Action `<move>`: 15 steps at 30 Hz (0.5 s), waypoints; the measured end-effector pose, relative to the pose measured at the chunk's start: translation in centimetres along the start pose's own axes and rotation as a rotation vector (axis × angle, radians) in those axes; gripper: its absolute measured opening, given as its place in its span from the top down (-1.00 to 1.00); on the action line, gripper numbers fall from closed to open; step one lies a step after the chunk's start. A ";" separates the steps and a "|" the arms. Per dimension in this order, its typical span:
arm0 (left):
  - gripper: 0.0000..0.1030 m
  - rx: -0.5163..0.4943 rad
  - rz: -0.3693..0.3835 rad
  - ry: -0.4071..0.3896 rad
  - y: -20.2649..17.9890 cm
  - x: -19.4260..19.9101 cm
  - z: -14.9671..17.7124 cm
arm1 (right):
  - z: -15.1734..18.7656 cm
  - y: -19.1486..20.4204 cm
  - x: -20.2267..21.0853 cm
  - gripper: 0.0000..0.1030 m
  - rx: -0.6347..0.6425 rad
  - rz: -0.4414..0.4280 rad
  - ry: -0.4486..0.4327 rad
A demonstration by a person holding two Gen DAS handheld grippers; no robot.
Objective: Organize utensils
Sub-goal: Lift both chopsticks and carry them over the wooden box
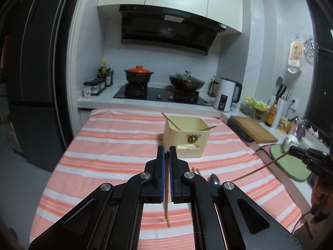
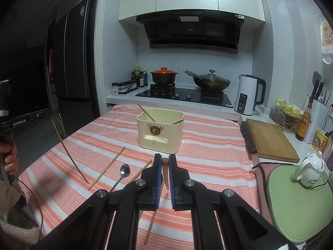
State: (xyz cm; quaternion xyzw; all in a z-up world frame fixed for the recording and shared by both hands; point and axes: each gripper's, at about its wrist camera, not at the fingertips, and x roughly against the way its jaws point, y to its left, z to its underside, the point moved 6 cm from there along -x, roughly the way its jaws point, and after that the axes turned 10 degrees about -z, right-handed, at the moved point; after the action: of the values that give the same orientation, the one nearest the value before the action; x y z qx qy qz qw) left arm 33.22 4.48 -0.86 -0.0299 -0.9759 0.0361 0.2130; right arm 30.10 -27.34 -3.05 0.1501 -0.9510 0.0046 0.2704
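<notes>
On the striped cloth (image 2: 208, 145), toward its far end: cream utensil box (image 2: 160, 130), upright, two chopsticks leaning inside, tips out over the rim.

Left gripper (image 1: 167, 153): jaws nearly pressed together, pinching one chopstick (image 1: 167, 210); lower end hangs below the pads and meets the cloth. In the right wrist view, same stick (image 2: 68, 152) steeply tilted, held up at far left, tip down on the cloth.

Right gripper (image 2: 165, 160): jaws narrowed around a dark brown wooden handle (image 2: 165, 173), knob end up between the tips. Contact of pads with handle: cannot tell. In the left wrist view, right gripper at far right edge with a thin brown stick (image 1: 260, 169) slanting down from it.

Loose on the cloth in front of the box: two chopsticks (image 2: 107, 167) (image 2: 143, 169), metal spoon (image 2: 124, 170) between them. A further chopstick (image 2: 150, 227) runs under the right gripper.

Cutting board (image 2: 270, 139) on the counter to the right.
</notes>
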 end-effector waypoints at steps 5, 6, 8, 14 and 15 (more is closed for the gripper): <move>0.97 0.009 0.039 0.006 -1.0 -0.3 -1.2 | -1.4 0.2 0.2 0.87 -0.010 -0.020 -0.016; 0.97 0.010 0.048 0.007 -1.3 -0.5 -1.5 | -1.8 0.2 0.2 0.87 -0.011 -0.027 -0.019; 0.97 0.019 0.072 0.010 -1.9 -0.9 -2.5 | -2.8 0.3 0.0 0.87 -0.009 -0.041 -0.028; 0.97 0.036 0.127 -0.004 -3.5 -2.3 -7.1 | -7.5 0.4 -1.4 0.87 0.019 -0.076 -0.047; 0.97 0.036 0.130 -0.015 -3.9 -2.5 -8.1 | -8.4 0.5 -1.7 0.87 0.026 -0.078 -0.053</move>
State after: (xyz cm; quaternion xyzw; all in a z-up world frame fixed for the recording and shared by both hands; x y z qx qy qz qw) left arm 38.76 0.90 5.81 -0.0894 -0.9727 0.0675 0.2033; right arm 35.62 -25.67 3.31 0.1909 -0.9510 0.0026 0.2430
